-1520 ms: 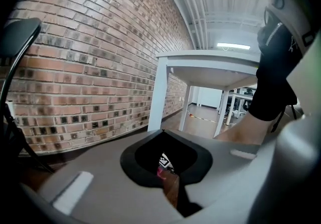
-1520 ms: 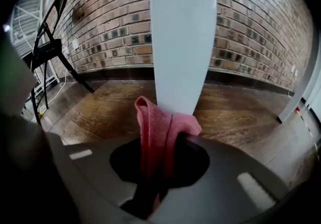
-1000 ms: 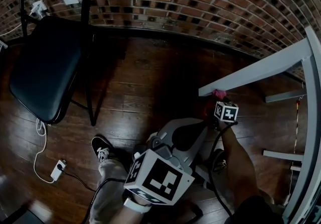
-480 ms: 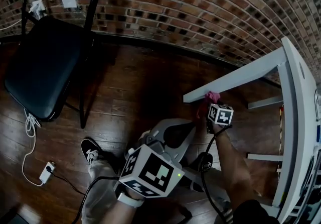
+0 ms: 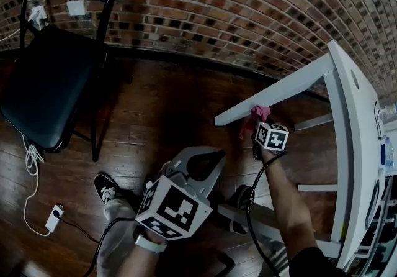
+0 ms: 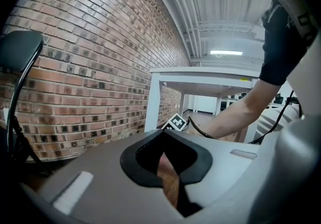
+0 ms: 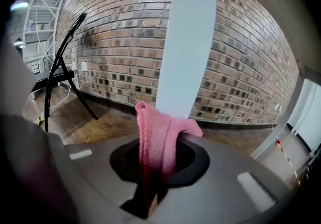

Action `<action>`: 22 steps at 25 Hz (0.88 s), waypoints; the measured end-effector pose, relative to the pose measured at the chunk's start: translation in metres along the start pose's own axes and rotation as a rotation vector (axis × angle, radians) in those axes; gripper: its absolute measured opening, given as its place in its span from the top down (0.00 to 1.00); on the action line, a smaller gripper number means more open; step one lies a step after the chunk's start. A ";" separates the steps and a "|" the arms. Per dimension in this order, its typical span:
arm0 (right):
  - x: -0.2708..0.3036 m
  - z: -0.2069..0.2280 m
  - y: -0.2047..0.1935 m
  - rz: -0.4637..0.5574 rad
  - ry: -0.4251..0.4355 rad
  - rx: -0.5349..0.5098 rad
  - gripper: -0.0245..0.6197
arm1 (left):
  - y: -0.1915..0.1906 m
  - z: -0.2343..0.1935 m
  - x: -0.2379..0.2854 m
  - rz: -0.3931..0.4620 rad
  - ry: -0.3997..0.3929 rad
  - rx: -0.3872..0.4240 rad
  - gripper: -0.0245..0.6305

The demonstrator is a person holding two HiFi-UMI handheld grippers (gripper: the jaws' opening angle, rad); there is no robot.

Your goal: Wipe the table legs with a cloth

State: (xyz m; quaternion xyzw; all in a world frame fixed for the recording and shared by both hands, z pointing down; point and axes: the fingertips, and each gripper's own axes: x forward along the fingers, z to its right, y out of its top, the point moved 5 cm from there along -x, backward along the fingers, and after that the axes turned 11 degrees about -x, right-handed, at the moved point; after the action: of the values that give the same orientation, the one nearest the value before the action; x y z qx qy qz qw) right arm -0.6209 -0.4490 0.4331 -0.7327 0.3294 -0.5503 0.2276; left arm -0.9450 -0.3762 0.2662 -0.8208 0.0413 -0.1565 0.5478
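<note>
A pink cloth (image 7: pixel 159 132) is gripped by the closed right tongs (image 5: pixel 255 127) and is held against the white bench leg (image 5: pixel 276 90) at the bench's corner, near the leg's lower end, above the wooden floor (image 5: pixel 161 114). The left tongs (image 6: pixel 163 140) are closed, with nothing between them. A black chair (image 5: pixel 43 77) is seen well apart, by the brick wall (image 5: pixel 217 15).

Blk chair (image 5: pixel 43 83) by brick wall (image 5: pixel 205 15); white plug w/ cable (image 5: pixel 54 212) on wood floor (image 5: pixel 161 108).
</note>
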 end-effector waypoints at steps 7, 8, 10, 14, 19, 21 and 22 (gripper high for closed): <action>-0.029 0.015 0.031 0.040 -0.054 -0.009 0.89 | 0.004 -0.010 -0.018 0.030 0.032 -0.025 0.96; -0.033 0.016 0.036 0.048 -0.062 -0.009 0.89 | 0.005 -0.011 -0.020 0.035 0.036 -0.028 0.96; -0.041 0.017 0.045 0.059 -0.077 -0.014 0.89 | 0.007 -0.011 -0.023 0.044 0.040 -0.032 0.96; -0.059 0.022 0.063 0.072 -0.121 -0.028 0.89 | 0.012 -0.011 -0.028 0.061 0.035 -0.036 0.96; -0.080 0.027 0.088 0.106 -0.164 -0.035 0.89 | 0.017 -0.009 -0.033 0.077 0.025 -0.031 0.96; -0.089 0.029 0.098 0.117 -0.182 -0.030 0.89 | 0.019 -0.007 -0.036 0.081 0.022 -0.028 0.96; -0.094 0.029 0.103 0.122 -0.191 -0.027 0.89 | 0.019 -0.007 -0.038 0.082 0.022 -0.026 0.96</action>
State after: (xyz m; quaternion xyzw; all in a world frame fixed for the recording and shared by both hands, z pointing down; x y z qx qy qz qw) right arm -0.6334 -0.4513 0.2913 -0.7634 0.3575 -0.4586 0.2811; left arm -0.9810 -0.3809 0.2431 -0.8237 0.0829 -0.1424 0.5425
